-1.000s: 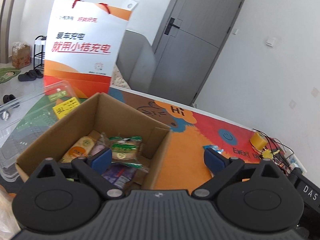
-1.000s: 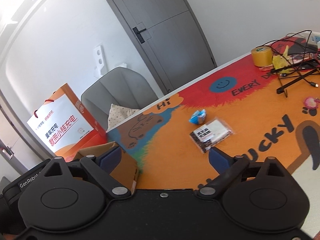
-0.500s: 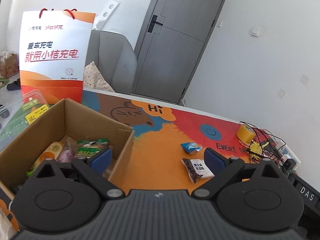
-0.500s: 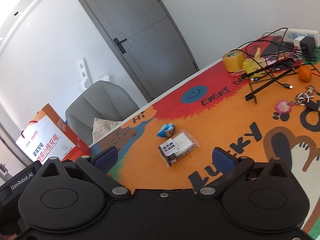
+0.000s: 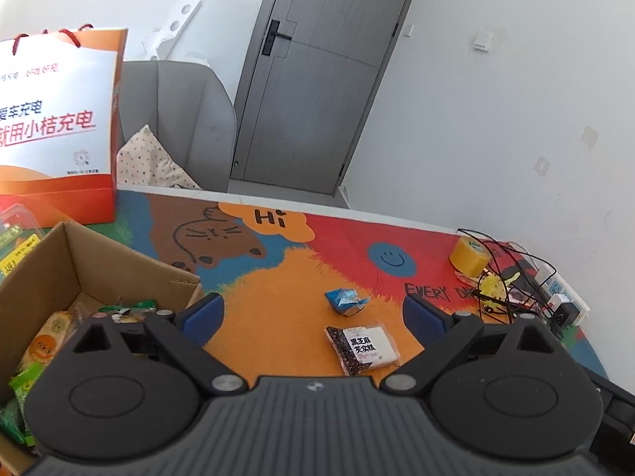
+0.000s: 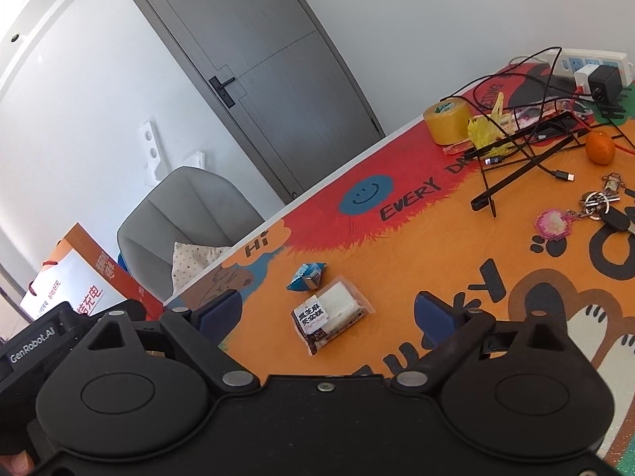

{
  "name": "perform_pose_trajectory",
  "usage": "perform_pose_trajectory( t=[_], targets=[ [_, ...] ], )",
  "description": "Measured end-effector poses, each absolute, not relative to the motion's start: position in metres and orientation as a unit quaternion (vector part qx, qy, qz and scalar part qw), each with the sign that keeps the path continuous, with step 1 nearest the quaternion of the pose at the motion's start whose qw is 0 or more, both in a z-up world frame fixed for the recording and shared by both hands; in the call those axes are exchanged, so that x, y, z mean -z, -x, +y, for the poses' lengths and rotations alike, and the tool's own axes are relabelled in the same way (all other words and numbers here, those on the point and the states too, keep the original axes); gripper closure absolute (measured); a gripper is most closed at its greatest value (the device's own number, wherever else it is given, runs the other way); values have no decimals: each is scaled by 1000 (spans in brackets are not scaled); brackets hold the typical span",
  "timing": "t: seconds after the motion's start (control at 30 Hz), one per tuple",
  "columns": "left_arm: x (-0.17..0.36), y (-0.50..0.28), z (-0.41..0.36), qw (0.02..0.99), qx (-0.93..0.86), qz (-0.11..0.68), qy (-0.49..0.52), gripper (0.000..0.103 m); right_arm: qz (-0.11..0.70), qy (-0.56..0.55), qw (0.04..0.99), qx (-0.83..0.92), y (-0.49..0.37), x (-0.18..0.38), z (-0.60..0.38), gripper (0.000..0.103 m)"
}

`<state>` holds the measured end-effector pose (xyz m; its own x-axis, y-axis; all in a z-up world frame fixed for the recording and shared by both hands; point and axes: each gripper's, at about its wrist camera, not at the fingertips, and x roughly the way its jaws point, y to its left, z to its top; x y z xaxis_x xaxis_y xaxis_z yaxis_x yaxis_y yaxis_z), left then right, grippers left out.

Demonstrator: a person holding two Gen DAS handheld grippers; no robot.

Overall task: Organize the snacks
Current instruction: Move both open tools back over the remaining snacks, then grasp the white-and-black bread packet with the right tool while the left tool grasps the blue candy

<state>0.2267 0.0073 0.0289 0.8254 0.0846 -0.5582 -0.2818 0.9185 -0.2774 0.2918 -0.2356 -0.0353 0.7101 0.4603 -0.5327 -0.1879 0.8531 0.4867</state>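
Two snacks are still lying loose on the mat: a black-and-white packet (image 6: 328,318) and, just beyond it, a small blue wrapped sweet (image 6: 306,276). Several others are already sitting in the cardboard box (image 5: 79,261) at the near left, so the sorting is looking mostly done. Both tools are hovering empty above the mat; the left gripper (image 5: 313,315) is standing spread wide, while the right gripper (image 6: 329,311) has just been narrowing a little, though nothing is between its fingers. The packet is lying nearest and is likely the next pick.
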Motion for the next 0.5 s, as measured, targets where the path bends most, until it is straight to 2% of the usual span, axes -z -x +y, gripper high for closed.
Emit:
perform_pose_trajectory(
  t=[0.2,0.5],
  targets=[
    [-13,-250,9,931,-102,303,174,23,374,-214,883,-185,-314,49,-227,30],
    [5,-278,10,923,-111,328,168,34,414,-235,861,-179,-344,69,-208,36]
  ],
)
